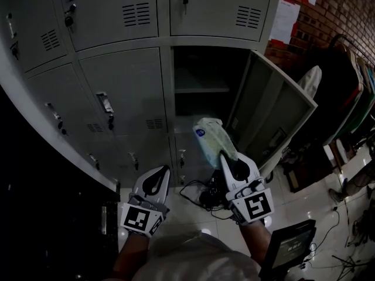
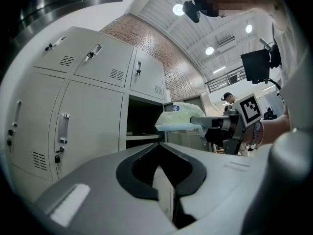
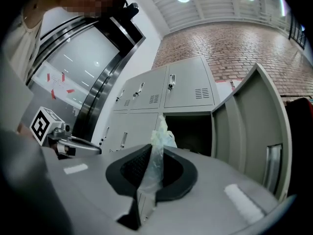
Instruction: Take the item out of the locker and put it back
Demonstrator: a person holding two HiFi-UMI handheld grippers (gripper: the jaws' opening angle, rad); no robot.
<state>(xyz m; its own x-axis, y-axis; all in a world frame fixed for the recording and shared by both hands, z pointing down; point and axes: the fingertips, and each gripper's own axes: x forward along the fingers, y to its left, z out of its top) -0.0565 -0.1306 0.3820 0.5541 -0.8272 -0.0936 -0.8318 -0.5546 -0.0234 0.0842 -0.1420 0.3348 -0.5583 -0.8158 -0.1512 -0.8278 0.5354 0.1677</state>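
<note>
The right gripper [image 1: 222, 156] has its jaws pressed together on a thin fold of the plastic bag [image 1: 212, 138]. The bag's pale bulk stands up at twelve o'clock from the tips, just outside the mouth of the open locker [image 1: 202, 89] and level with its lower edge. The locker door [image 1: 269, 110] is swung wide to three o'clock, its free edge reaching out towards the room, so the dark opening is clear across its full width, with one shelf crossing it partway up. The left gripper [image 1: 165, 170] hangs at nine o'clock from the right one, well apart from the bag, with its jaws closed on nothing. Black cables [image 1: 196, 193] lie on the tiled floor at the foot of the lockers, between the two grippers.
</note>
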